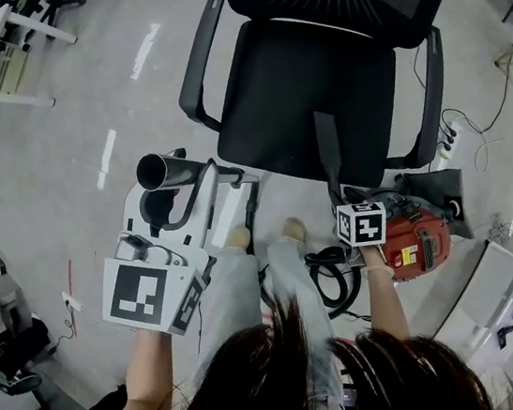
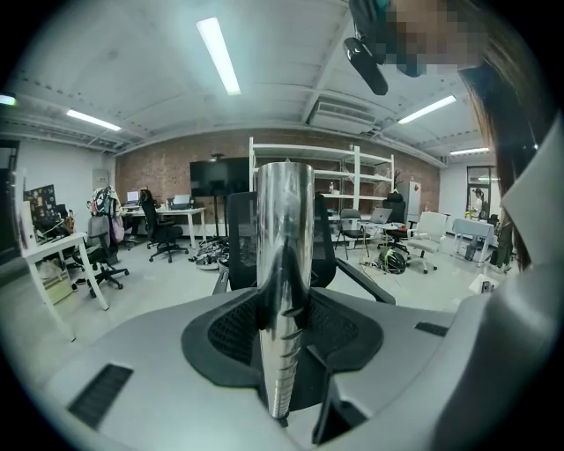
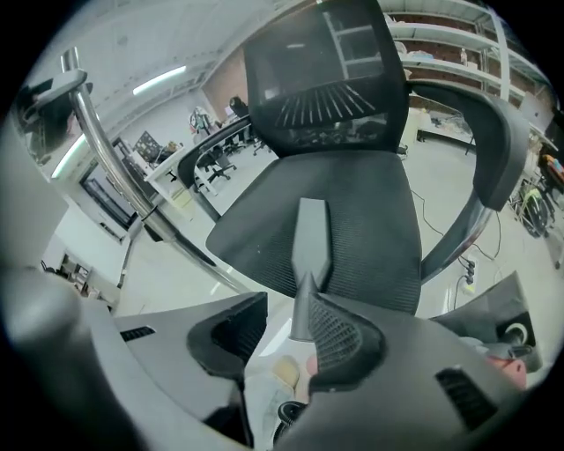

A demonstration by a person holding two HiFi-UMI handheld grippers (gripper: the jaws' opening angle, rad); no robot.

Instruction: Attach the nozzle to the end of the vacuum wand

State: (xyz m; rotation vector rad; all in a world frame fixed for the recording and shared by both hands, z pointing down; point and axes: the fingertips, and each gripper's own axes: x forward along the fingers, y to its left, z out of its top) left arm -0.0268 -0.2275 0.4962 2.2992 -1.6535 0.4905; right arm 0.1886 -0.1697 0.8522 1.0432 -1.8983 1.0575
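The nozzle (image 3: 310,238) sits in the gap of the open right tool (image 3: 284,342); the left tool (image 2: 285,333) clamps the vacuum wand (image 2: 284,229).
The nozzle rests over the front of the chair seat (image 3: 370,211), its long axis running straight ahead of the right tool. Its near end is between the parted jaws, close by the right pad and not pinched. That hand is nearer and pitched steeply down. The wand projects ahead of the left tool, open end outermost, off to the right tool's upper left.

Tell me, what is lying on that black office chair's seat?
A dark flat nozzle rests on the seat, its near end between the right gripper's open jaws. The mesh beneath it is covered.
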